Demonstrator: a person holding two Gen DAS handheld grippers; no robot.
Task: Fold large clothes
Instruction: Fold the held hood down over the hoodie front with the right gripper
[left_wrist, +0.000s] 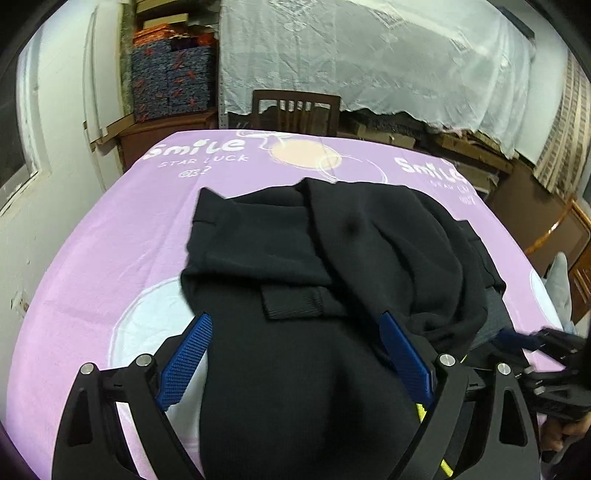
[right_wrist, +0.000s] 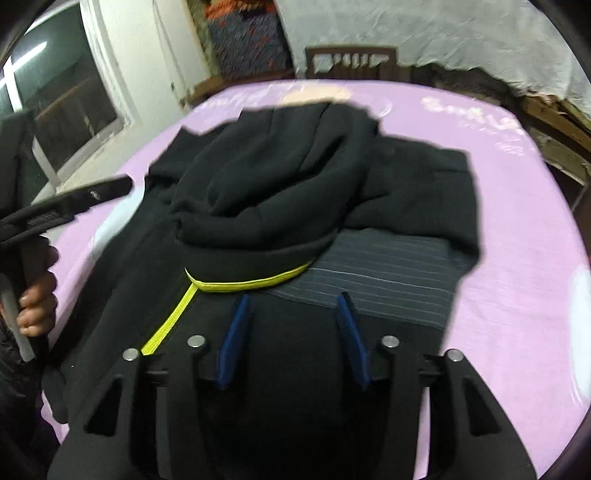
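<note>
While one black hoodie (left_wrist: 295, 258) lies bunched on the purple sheet (left_wrist: 110, 229), two grippers hover above it: left gripper (left_wrist: 295, 325) wide apart, right gripper (right_wrist: 291, 301) half apart, both holding nothing.

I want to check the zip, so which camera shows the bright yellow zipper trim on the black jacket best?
The right wrist view: the bright yellow zipper trim runs unobstructed across the black jacket. The left wrist view shows only short bits beside its gripper.
</note>
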